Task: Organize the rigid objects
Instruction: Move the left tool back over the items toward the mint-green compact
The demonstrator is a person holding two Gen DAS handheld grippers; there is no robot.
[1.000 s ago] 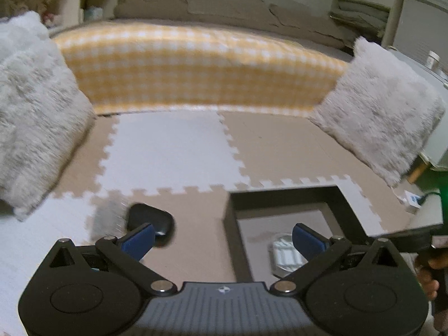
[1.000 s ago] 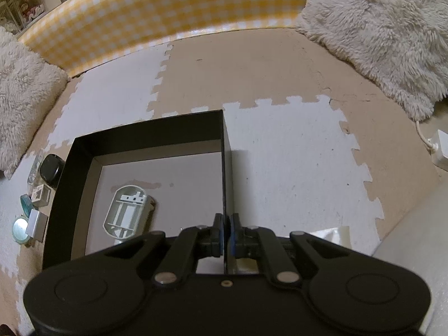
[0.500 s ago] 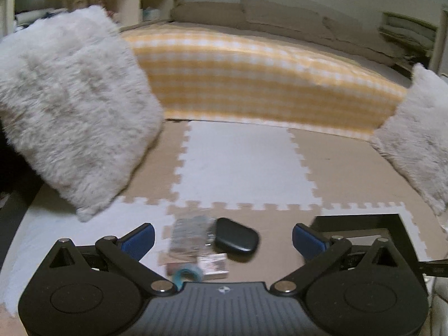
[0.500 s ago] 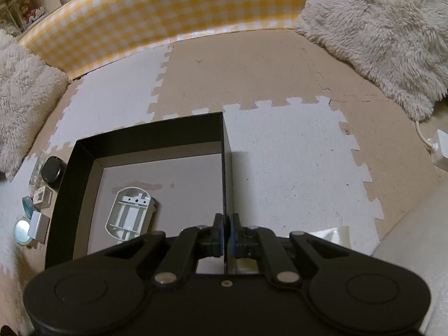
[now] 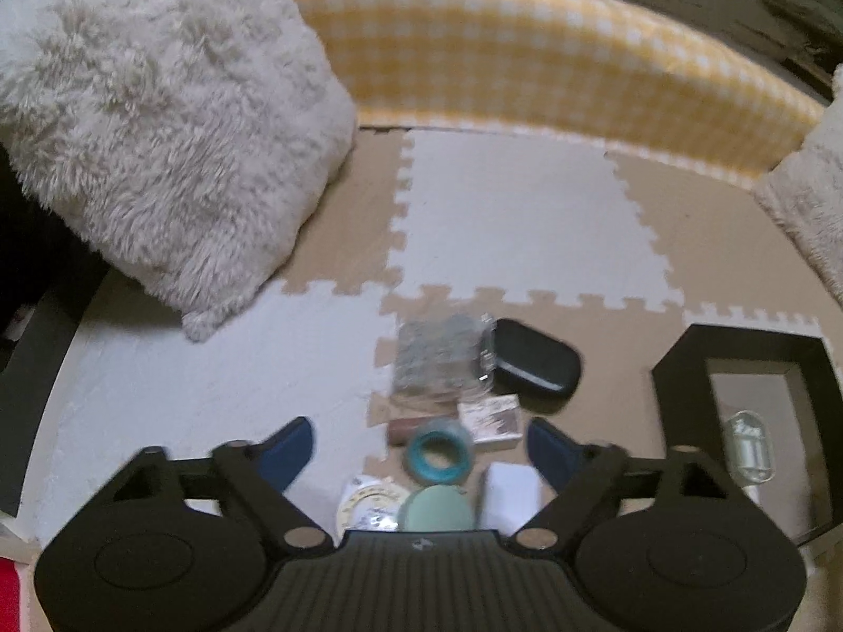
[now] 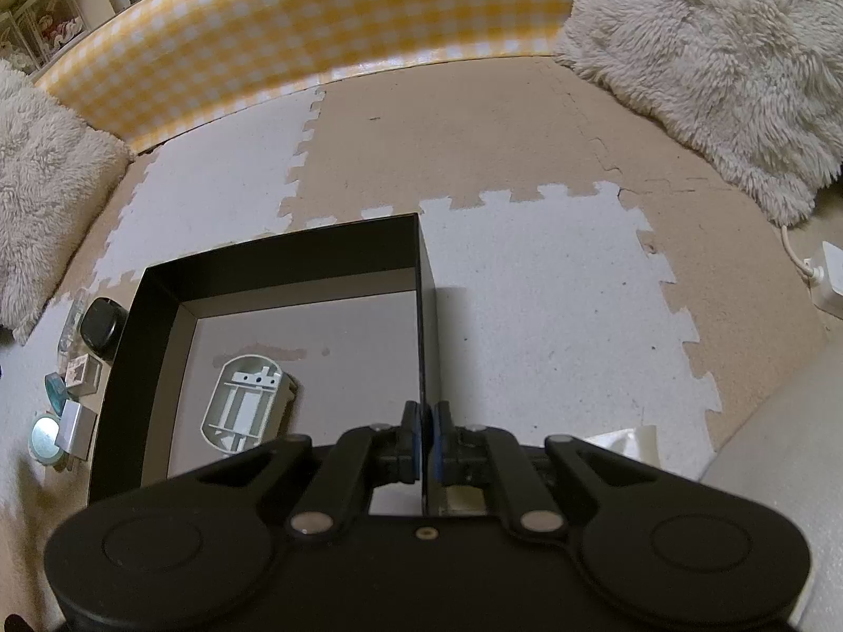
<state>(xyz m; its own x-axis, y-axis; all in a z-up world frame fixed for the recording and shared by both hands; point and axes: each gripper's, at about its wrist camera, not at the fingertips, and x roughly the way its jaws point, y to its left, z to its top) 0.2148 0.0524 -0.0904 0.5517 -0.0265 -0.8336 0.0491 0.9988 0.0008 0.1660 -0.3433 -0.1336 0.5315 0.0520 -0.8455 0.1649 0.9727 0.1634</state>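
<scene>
A black open box (image 6: 158, 284) stands on the foam mat and holds a white plastic part (image 6: 245, 403); the box also shows in the left wrist view (image 5: 679, 363). My right gripper (image 6: 424, 440) is shut on the box's right wall. My left gripper (image 5: 421, 447) is open and empty above a cluster of small objects left of the box: a black case (image 5: 535, 363), a clear wrapped packet (image 5: 440, 355), a teal tape ring (image 5: 437, 455), a small printed box (image 5: 492, 421), a white block (image 5: 508, 490), a green round lid (image 5: 434, 508) and a round white tin (image 5: 363, 505).
A fluffy white cushion (image 5: 158, 116) lies at the left, another (image 6: 716, 52) at the right. A yellow checked bolster (image 5: 527, 52) runs along the back. A white charger and cable (image 6: 822, 274) lie at the far right.
My left gripper has swung left, from over the box to over the cluster of small objects, and come lower and closer to them. My right gripper still holds the box wall.
</scene>
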